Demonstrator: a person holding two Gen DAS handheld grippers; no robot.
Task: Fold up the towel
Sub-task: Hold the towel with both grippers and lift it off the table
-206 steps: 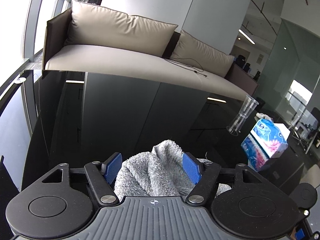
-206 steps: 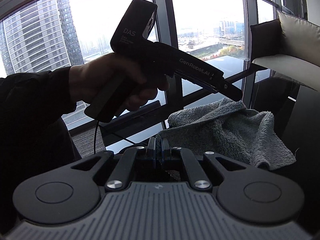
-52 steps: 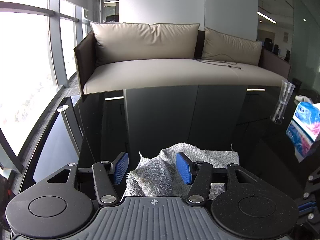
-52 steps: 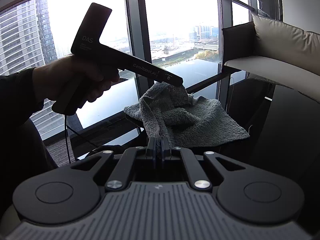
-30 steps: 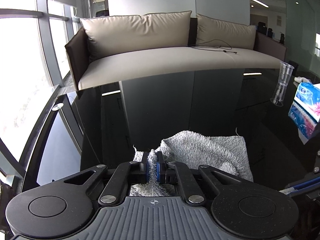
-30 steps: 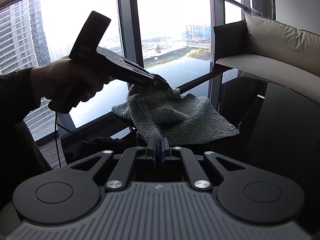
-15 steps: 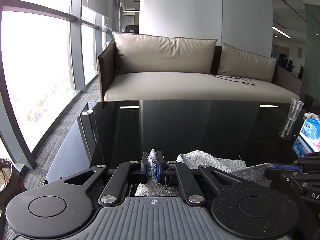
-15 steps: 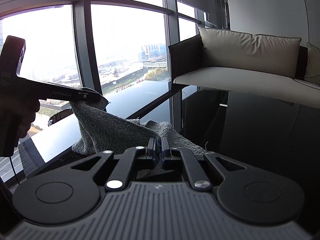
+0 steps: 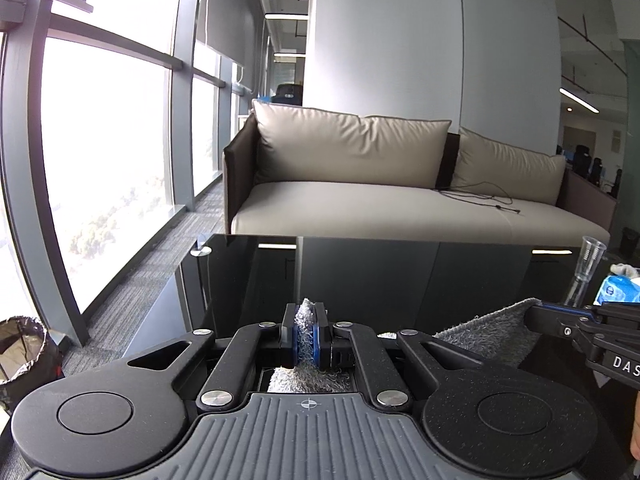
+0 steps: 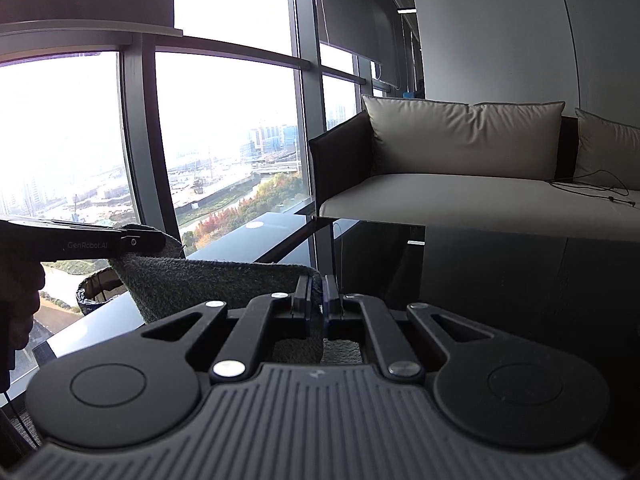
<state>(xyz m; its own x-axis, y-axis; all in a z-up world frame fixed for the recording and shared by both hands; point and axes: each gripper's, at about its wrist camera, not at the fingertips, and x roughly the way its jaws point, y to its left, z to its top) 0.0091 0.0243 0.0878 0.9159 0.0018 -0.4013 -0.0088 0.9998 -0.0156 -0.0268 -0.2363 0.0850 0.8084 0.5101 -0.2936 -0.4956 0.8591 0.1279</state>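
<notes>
Left gripper [image 9: 306, 336] clamped on a towel [image 9: 488, 338] corner; right gripper [image 10: 316, 300] clamped on another corner. Towel stretched taut between them, lifted above the black table [image 9: 400, 268]. Cup [image 9: 588, 264] and tissue pack [image 9: 618, 290] at the table's right edge; sofa [image 9: 400, 184] beyond.

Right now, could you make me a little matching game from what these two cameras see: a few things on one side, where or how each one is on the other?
Things:
1. towel
2. plastic cup
3. cable
4. bin

Places or states:
A. lying on the sofa seat
B. on the floor by the window
C. pinched by the left gripper and the right gripper
D. standing on the black table

Pairs: 1-C, 2-D, 3-A, 4-B
</notes>
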